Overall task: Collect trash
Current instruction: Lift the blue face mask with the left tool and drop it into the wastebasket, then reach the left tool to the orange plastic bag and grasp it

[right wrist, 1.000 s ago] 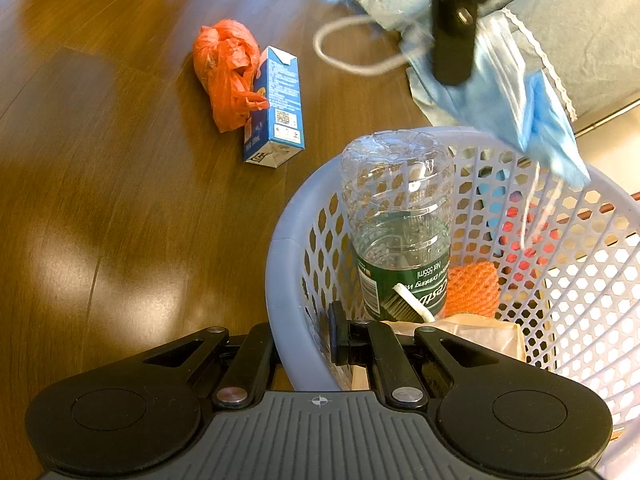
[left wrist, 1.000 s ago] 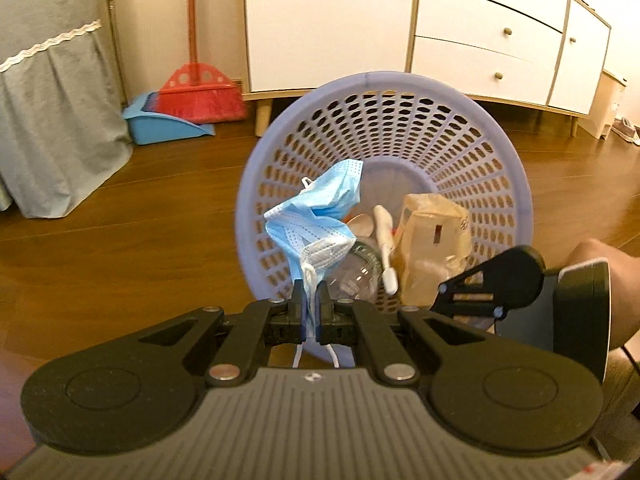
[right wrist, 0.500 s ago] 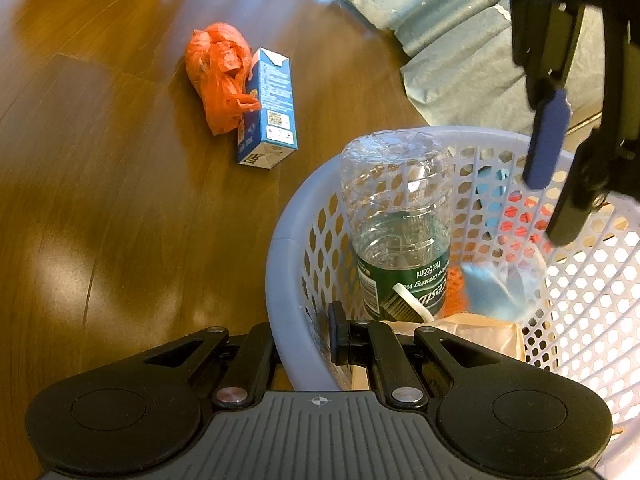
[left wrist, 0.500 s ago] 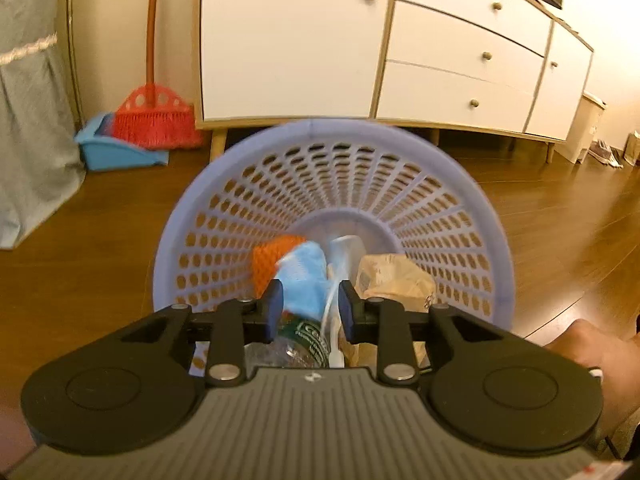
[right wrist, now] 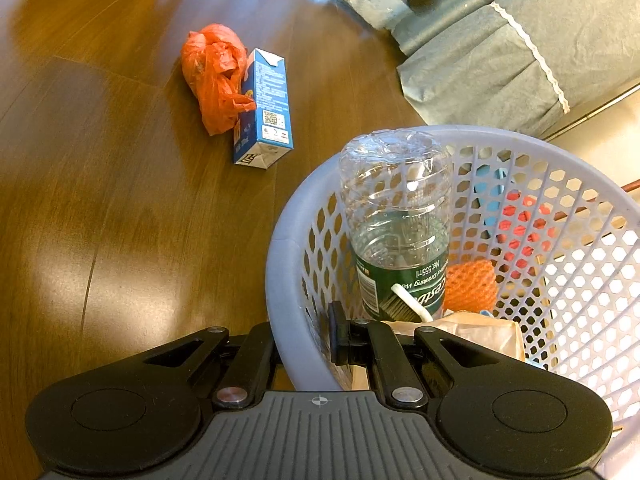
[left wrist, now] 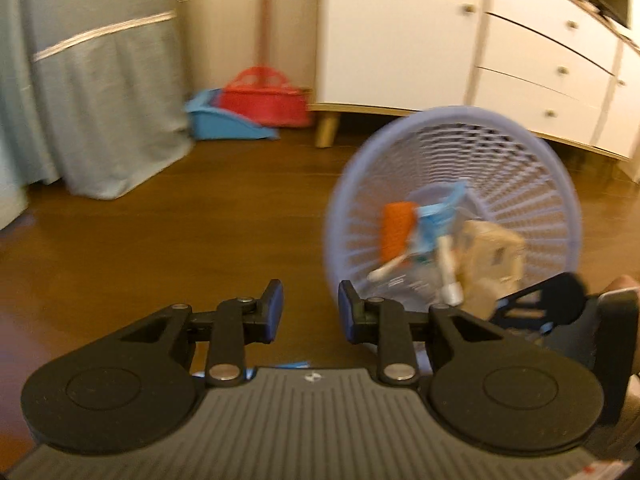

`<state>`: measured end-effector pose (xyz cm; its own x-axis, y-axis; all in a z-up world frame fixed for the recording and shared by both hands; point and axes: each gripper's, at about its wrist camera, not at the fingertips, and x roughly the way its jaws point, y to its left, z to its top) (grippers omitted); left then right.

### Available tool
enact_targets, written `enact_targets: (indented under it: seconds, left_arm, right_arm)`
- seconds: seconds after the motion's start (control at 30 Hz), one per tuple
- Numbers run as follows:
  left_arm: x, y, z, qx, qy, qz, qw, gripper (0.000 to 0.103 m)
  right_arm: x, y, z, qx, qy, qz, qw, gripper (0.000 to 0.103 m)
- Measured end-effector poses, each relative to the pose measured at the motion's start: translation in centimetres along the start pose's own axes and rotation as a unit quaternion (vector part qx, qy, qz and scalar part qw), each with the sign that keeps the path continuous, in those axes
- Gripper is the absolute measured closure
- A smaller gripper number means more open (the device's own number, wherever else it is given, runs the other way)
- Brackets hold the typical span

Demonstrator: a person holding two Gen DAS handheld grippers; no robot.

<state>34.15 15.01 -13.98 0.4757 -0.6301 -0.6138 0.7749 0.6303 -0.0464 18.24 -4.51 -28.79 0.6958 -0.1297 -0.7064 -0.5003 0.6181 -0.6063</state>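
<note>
A round lavender plastic basket (right wrist: pixel 280 264) with a hexagon-perforated wall is seen at lower right of the right wrist view, its smooth rim pinched by the right gripper (right wrist: pixel 304 344), one finger outside the wall and one inside. In the left wrist view the basket (left wrist: pixel 560 184) is shown tilted, its mouth turned toward the camera at right of centre. Inside it a clear ribbed bottle (right wrist: pixel 396 224) with a green label is stood neck down, its long axis running up the frame and its dimpled base uppermost. Beside the bottle an orange foam net (right wrist: pixel 472 284) is lodged, with crumpled brown paper (right wrist: pixel 480 330) below it and a white toothbrush (right wrist: pixel 408 300) slanted across the label. A blue mask (left wrist: pixel 440 216) is seen among these things in the left wrist view, blurred. The left gripper (left wrist: pixel 310 312) is held with its jaws spread wide and nothing between them, low in the frame and just left of the basket rim. On the glossy wooden floor (right wrist: pixel 100 200) at upper left of the right wrist view, a crumpled orange plastic bag (right wrist: pixel 212 72) is found touching a blue rectangular carton (right wrist: pixel 266 108); the carton is laid flat, its long axis running up the frame and its gabled top pointing to the upper edge. Both are well apart from the basket. Grey cloth (right wrist: pixel 500 60) with a lace trim is draped at upper right. In the left wrist view a red broom (left wrist: pixel 266 96), a blue dustpan (left wrist: pixel 224 124) and a white cabinet (left wrist: pixel 400 32) on wooden legs are placed along the far wall.
</note>
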Motion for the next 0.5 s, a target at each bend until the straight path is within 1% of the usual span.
enact_targets:
  seconds: [0.13,0.23,0.37,0.5]
  left_arm:
    - [-2.2,4.3,-1.8,-0.036,0.005,0.055,0.9978,0.078]
    - [-3.2,6.6,-3.4,-0.06,0.016,0.087,0.9943,0.077]
    - [-3.9,8.2,-5.4,-0.073,0.03,0.108,0.9911,0.075]
    - [-3.8,8.4,-7.1,-0.065,0.046,0.108,0.9909,0.071]
  right_arm:
    - [0.0,0.0,-0.1,-0.001,0.0,0.0,1.0,0.099]
    - [0.0,0.1,-0.1,-0.004,0.002,-0.001,1.0,0.099]
    - [0.0,0.2,-0.1,-0.005,0.002,-0.001,1.0,0.099]
    - [0.1,0.4,-0.2,-0.009,0.004,-0.001,1.0,0.099]
